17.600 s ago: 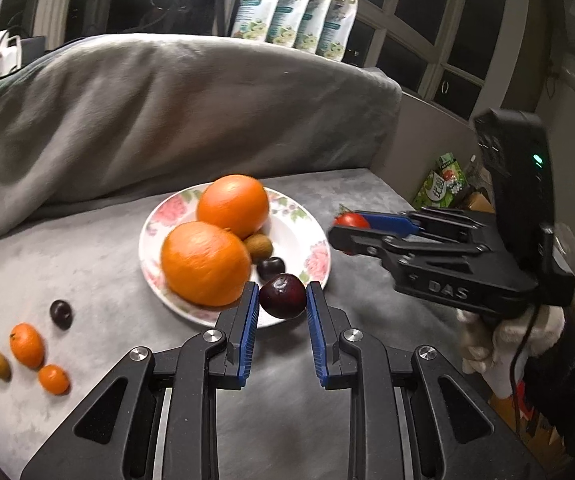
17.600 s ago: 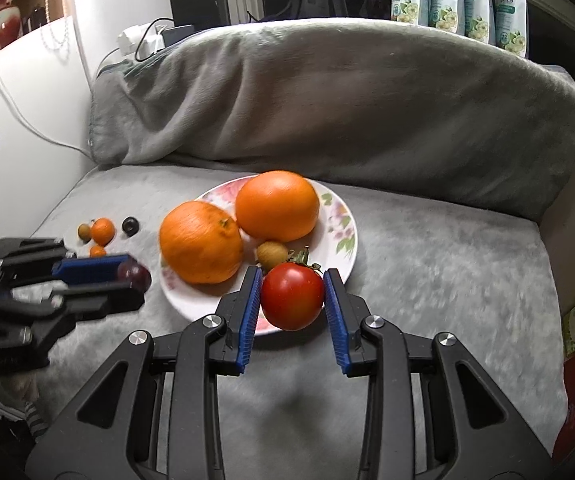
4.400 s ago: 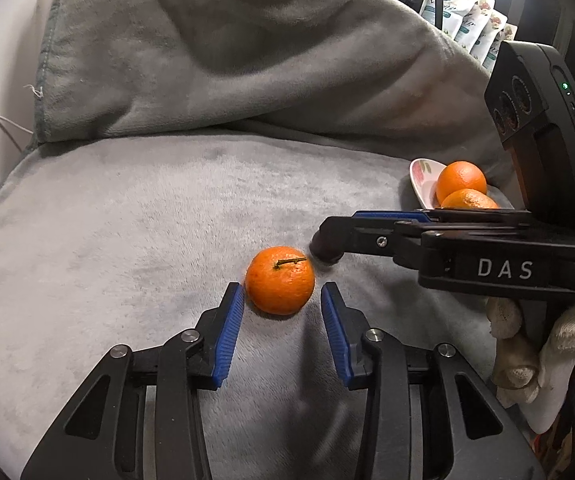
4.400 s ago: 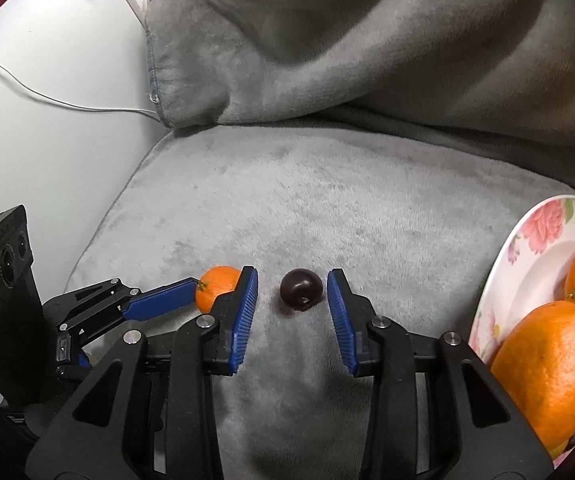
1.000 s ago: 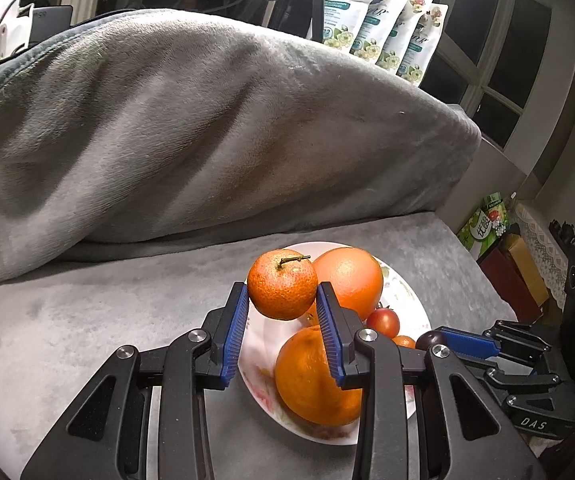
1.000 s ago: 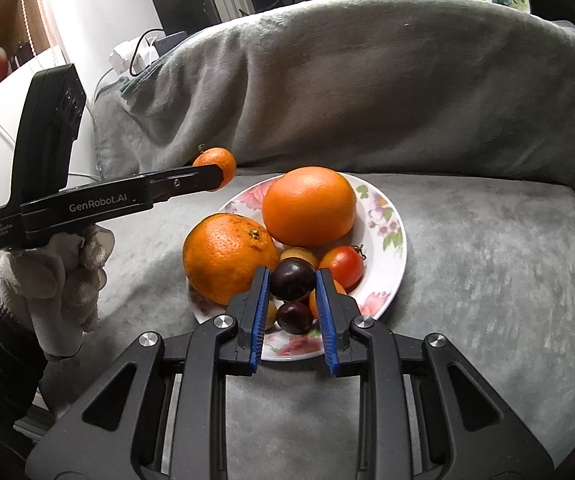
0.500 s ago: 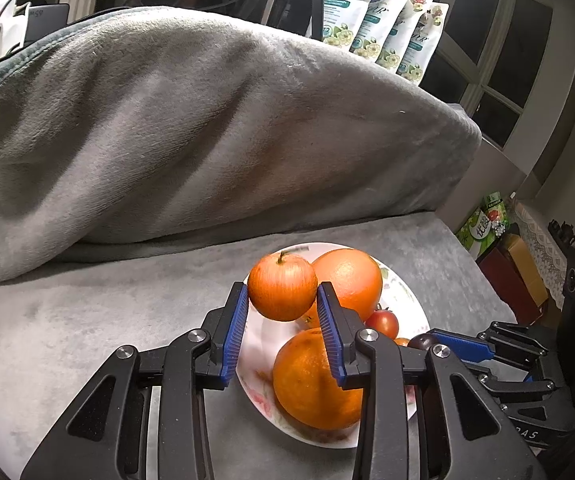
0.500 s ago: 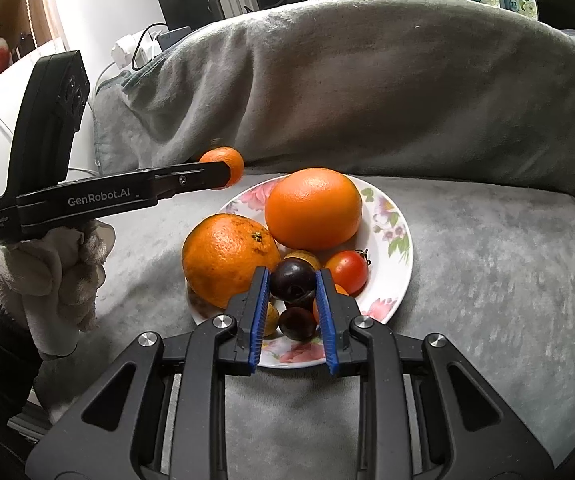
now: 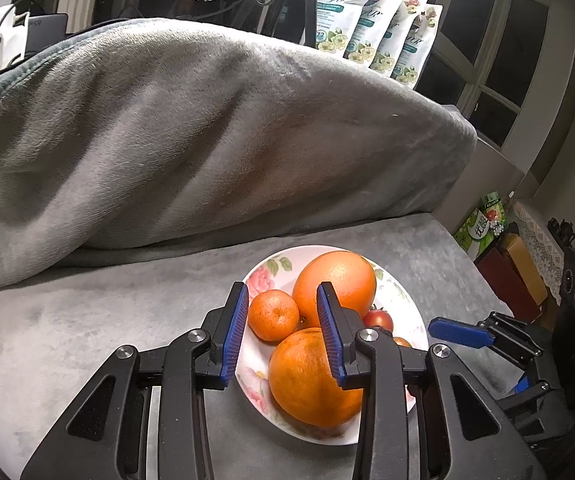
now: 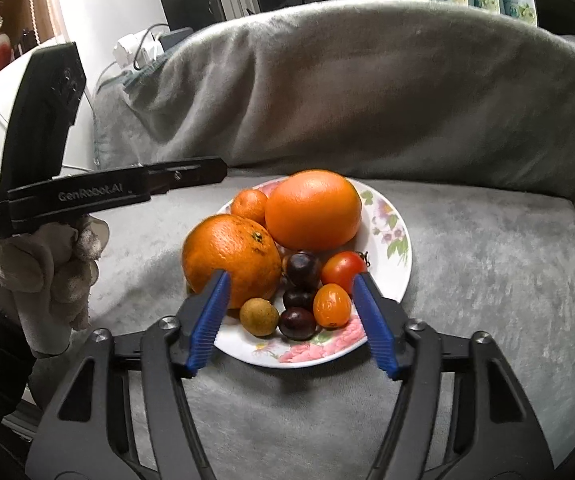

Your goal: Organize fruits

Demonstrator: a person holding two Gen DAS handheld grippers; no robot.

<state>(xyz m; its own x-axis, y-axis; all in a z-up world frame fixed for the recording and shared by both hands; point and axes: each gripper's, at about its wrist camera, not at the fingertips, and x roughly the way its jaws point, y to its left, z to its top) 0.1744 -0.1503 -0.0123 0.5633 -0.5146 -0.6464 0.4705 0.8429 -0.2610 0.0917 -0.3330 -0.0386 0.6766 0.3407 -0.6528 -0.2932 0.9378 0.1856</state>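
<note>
A floral plate [image 10: 395, 236] on the grey sofa seat holds two big oranges [image 10: 313, 210] [image 10: 231, 262], a small mandarin [image 10: 248, 206], a tomato [image 10: 343, 266], dark plums [image 10: 302, 266], a kumquat [image 10: 330, 305] and a small brown fruit [image 10: 258, 316]. My left gripper [image 9: 280, 318] is open above the plate; the mandarin [image 9: 273, 315] lies on the plate below its fingers, free of them. My right gripper [image 10: 289, 304] is open wide and empty over the plate's near edge. The left gripper [image 10: 203, 172] also shows in the right wrist view.
A grey blanket [image 9: 191, 140] covers the sofa back behind the plate. Pouches [image 9: 371, 32] stand on the sill above. Boxes and packets [image 9: 499, 248] sit on the floor to the right of the seat. A white wall and cables [image 10: 135, 52] are at the left.
My left gripper has opened and the mandarin has dropped onto the plate beside the oranges. My right gripper has opened wide and let the dark plum go among the small fruits.
</note>
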